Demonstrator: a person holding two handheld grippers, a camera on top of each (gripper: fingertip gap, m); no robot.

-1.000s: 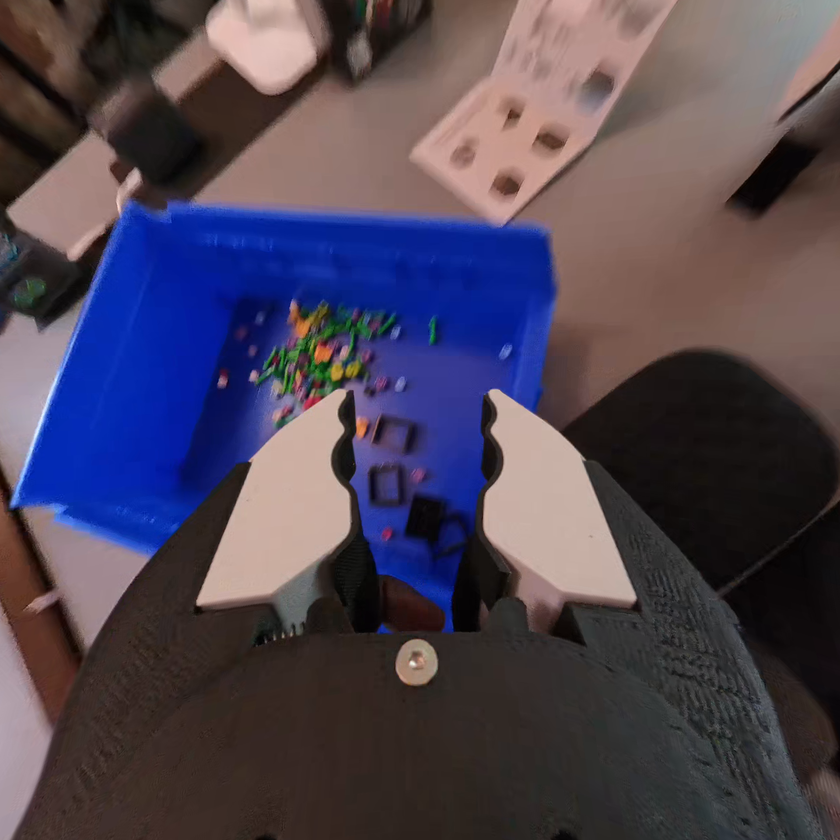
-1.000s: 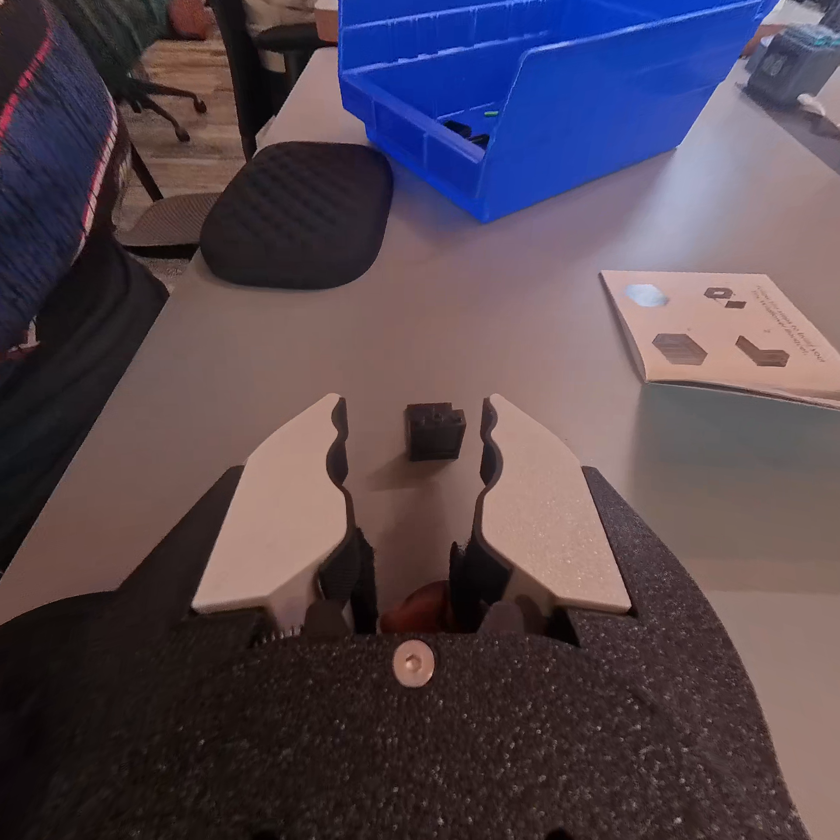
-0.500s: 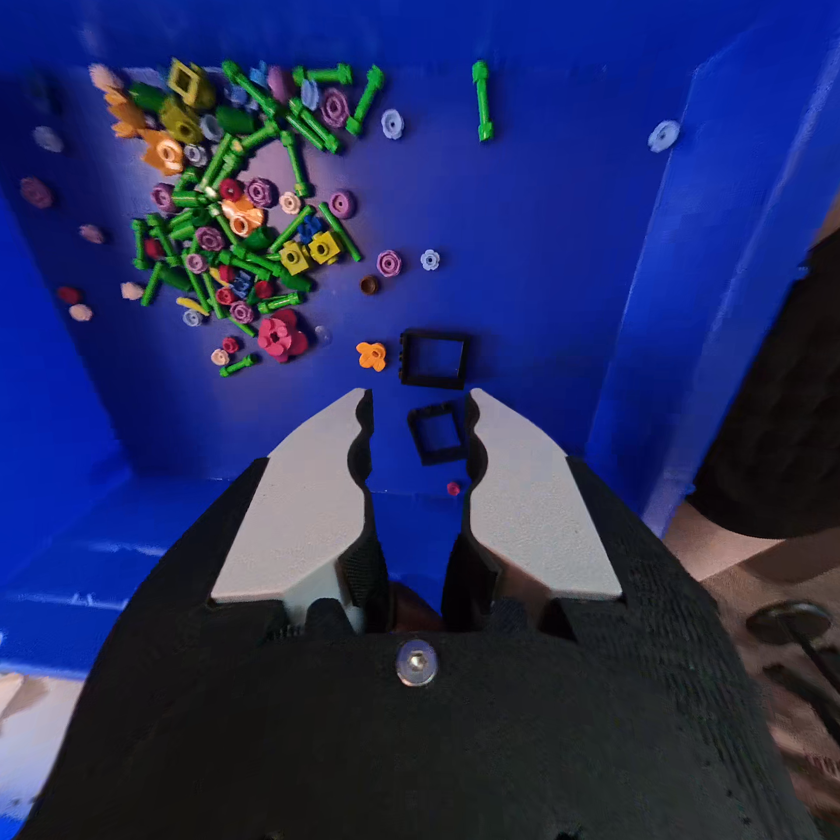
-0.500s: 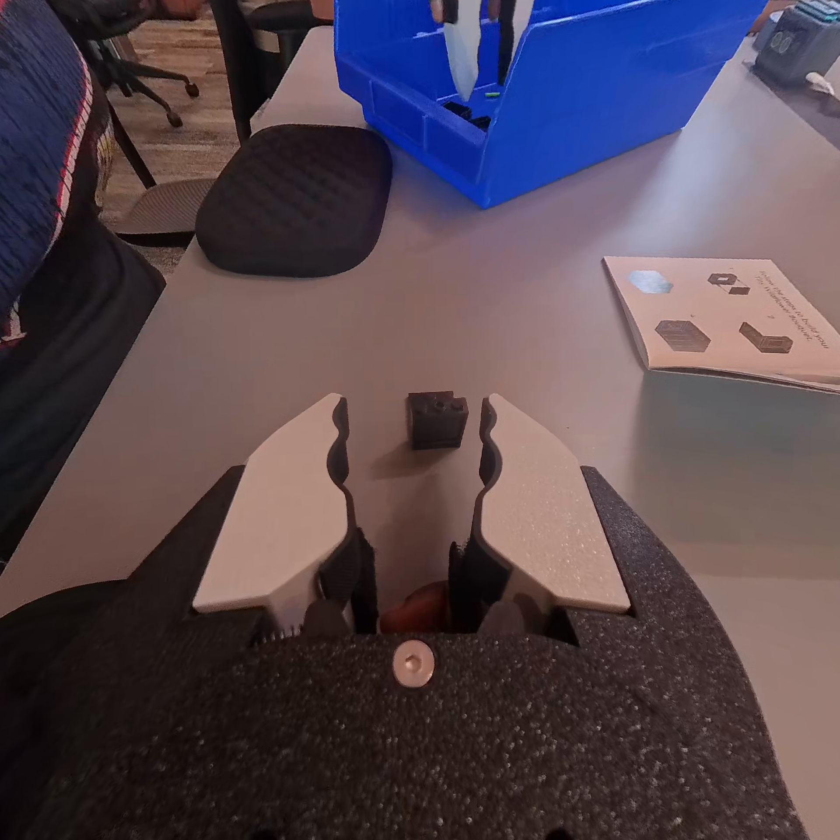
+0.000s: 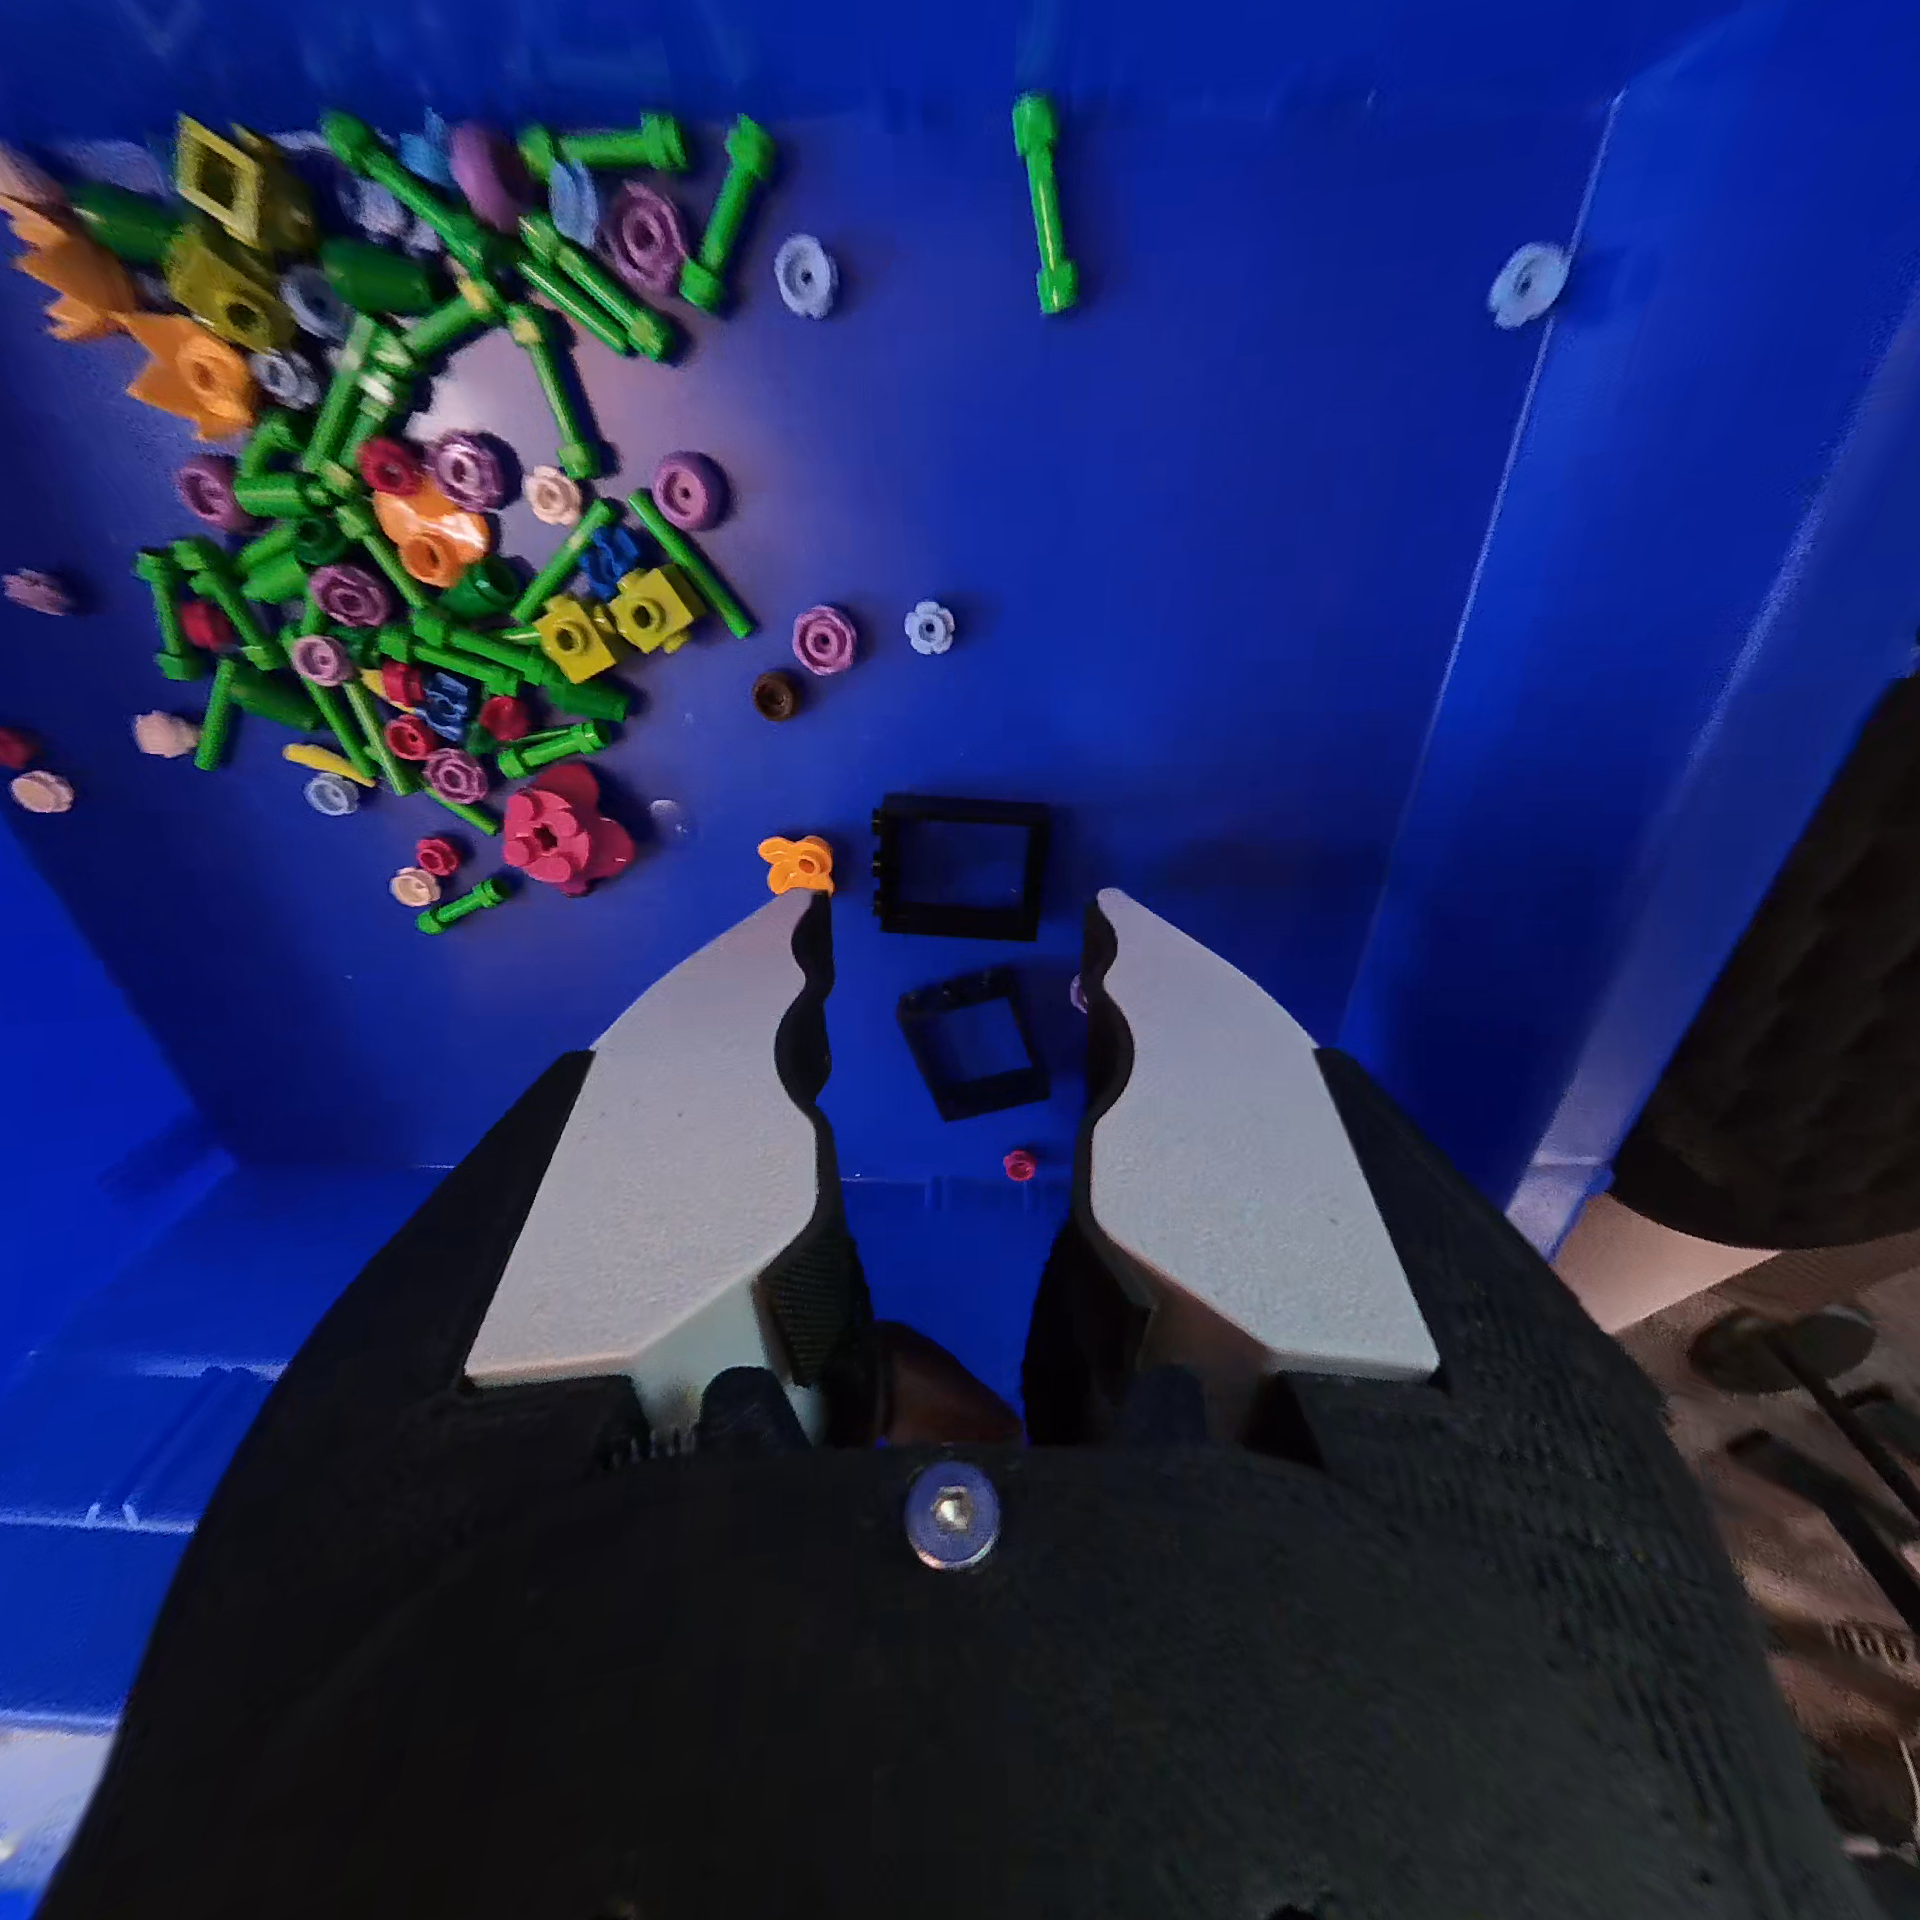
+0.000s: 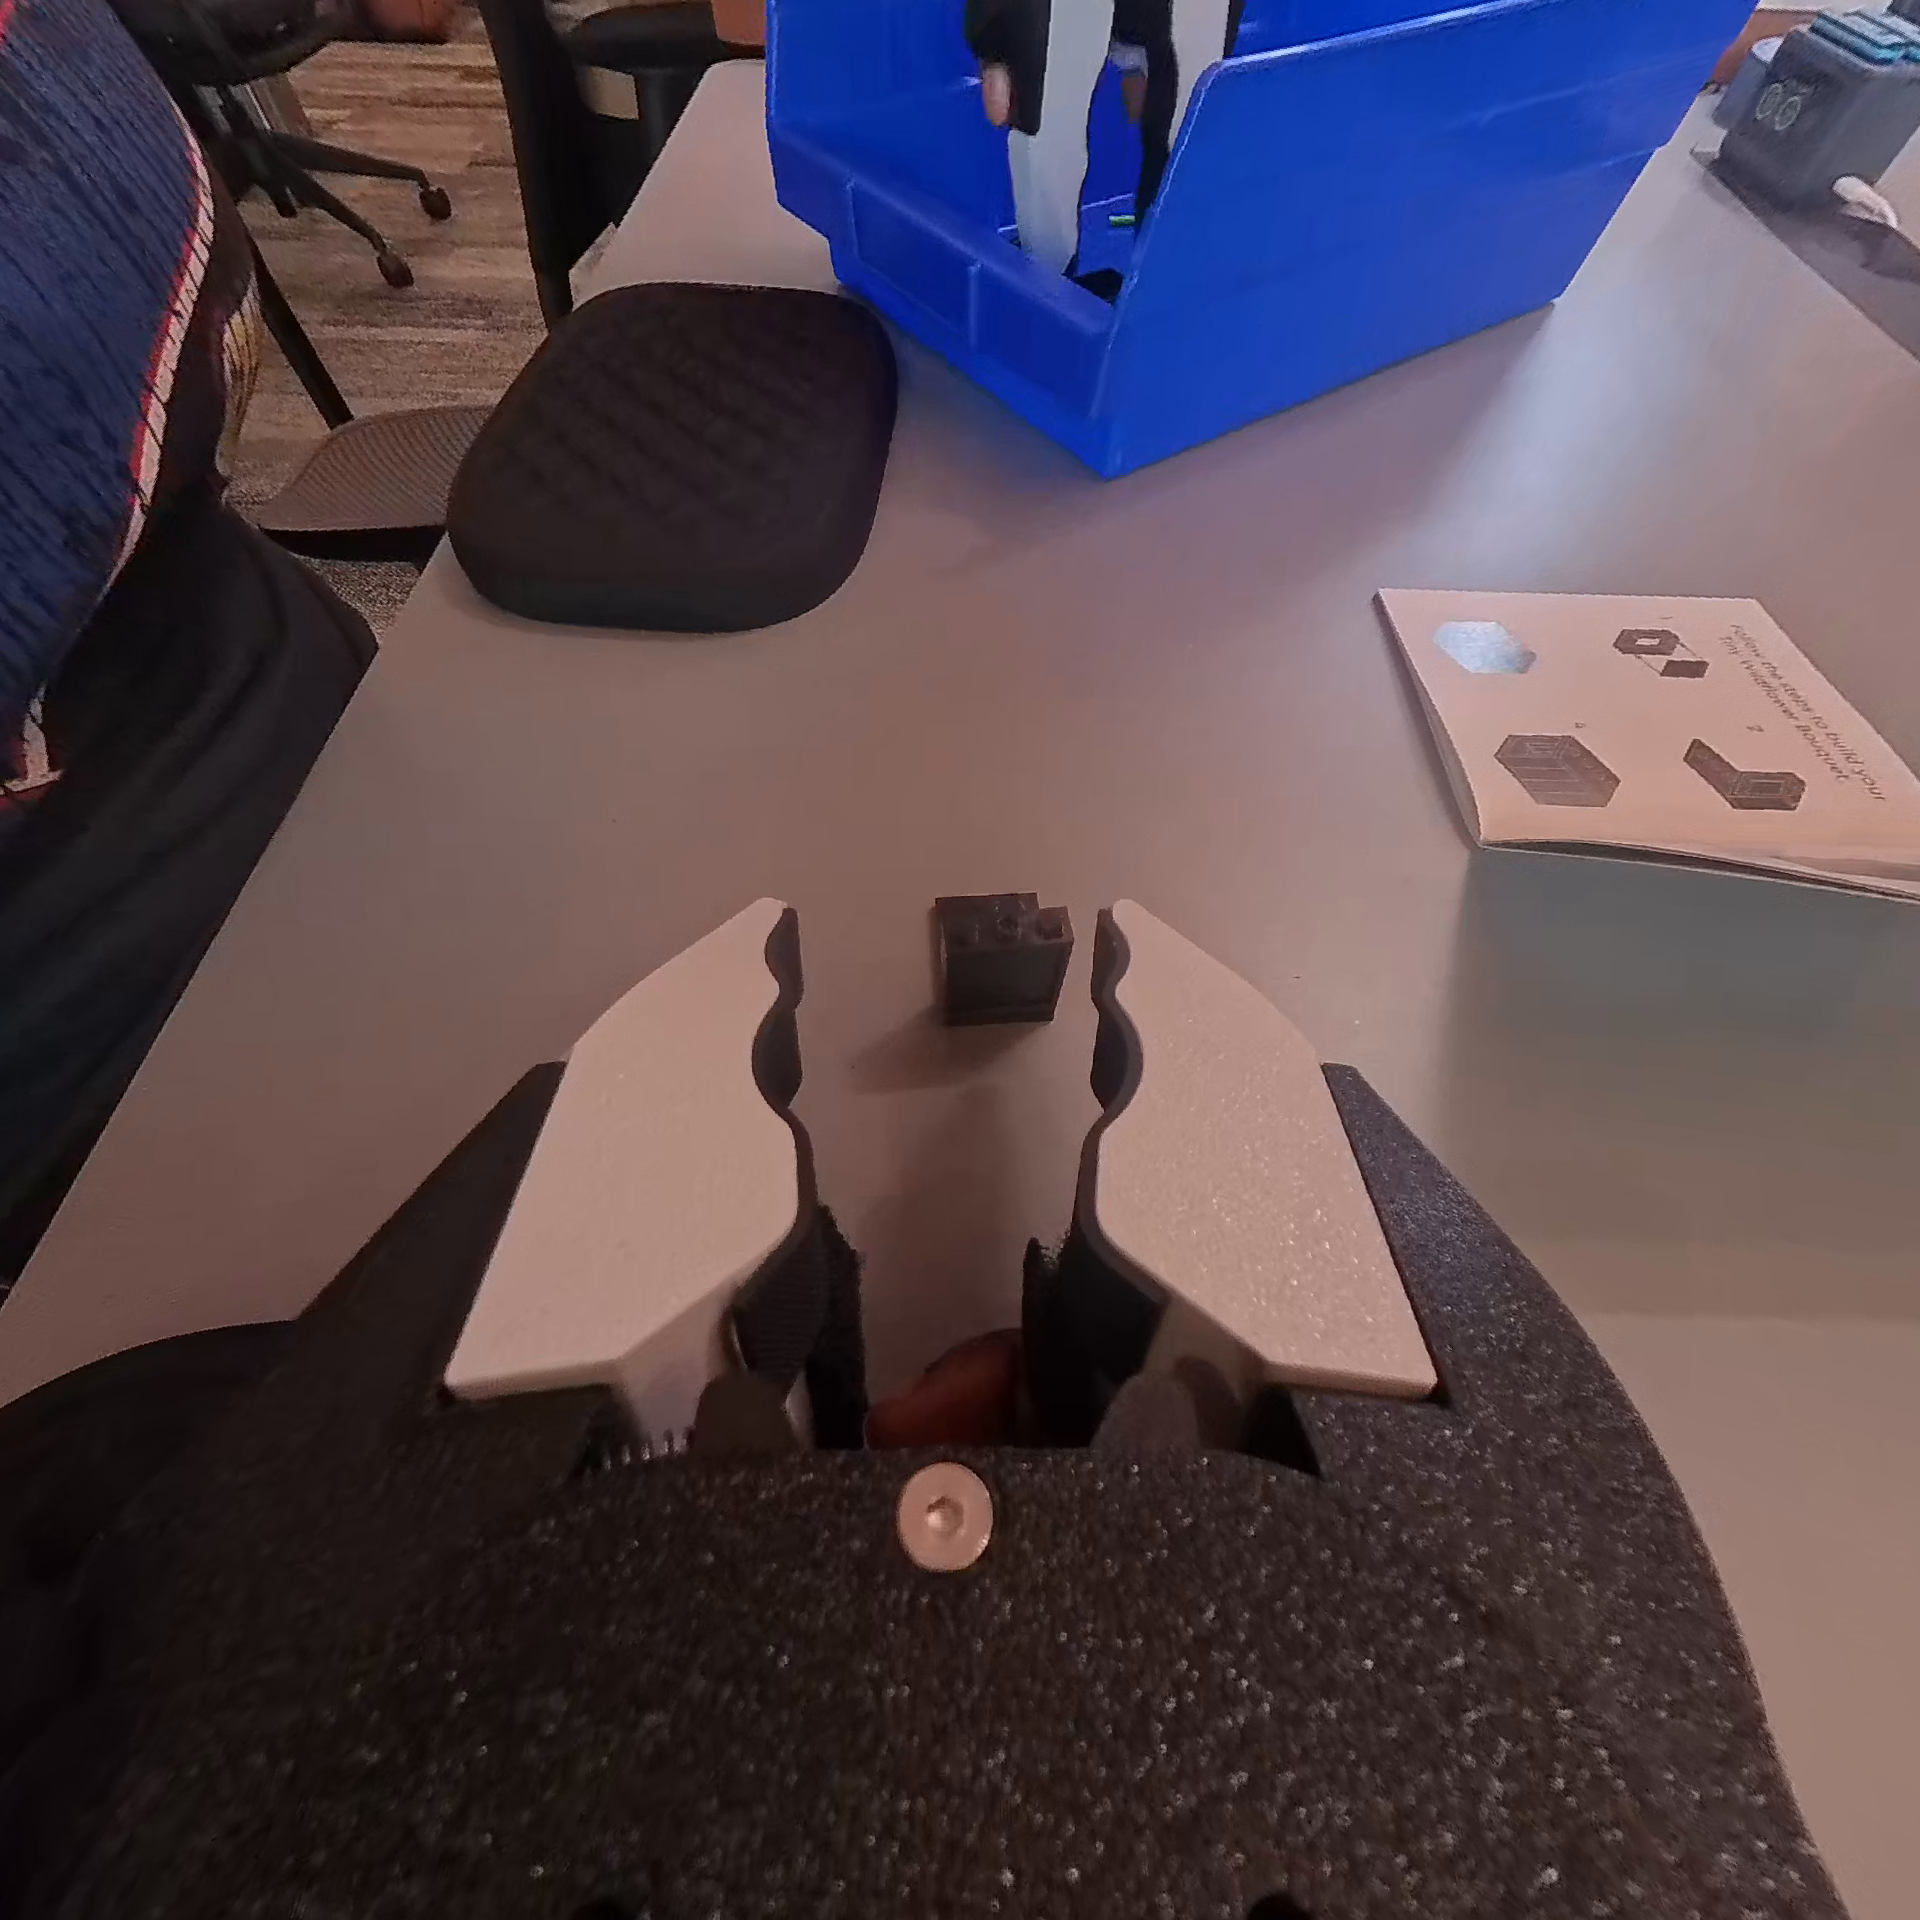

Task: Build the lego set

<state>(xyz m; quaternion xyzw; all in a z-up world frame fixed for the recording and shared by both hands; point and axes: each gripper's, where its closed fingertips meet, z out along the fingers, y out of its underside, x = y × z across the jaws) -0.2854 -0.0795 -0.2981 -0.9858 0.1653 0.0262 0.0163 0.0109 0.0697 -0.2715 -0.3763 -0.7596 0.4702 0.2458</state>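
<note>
Open hand-held gripper straddles small black frame, seemingly untouched.

Small black frame piece lies flat on the bin floor; a larger black square frame lies just beyond at 12 o'clock. Mixed coloured pieces heaped at 10 o'clock. Black brick assembly stands upright on the grey table.
</note>
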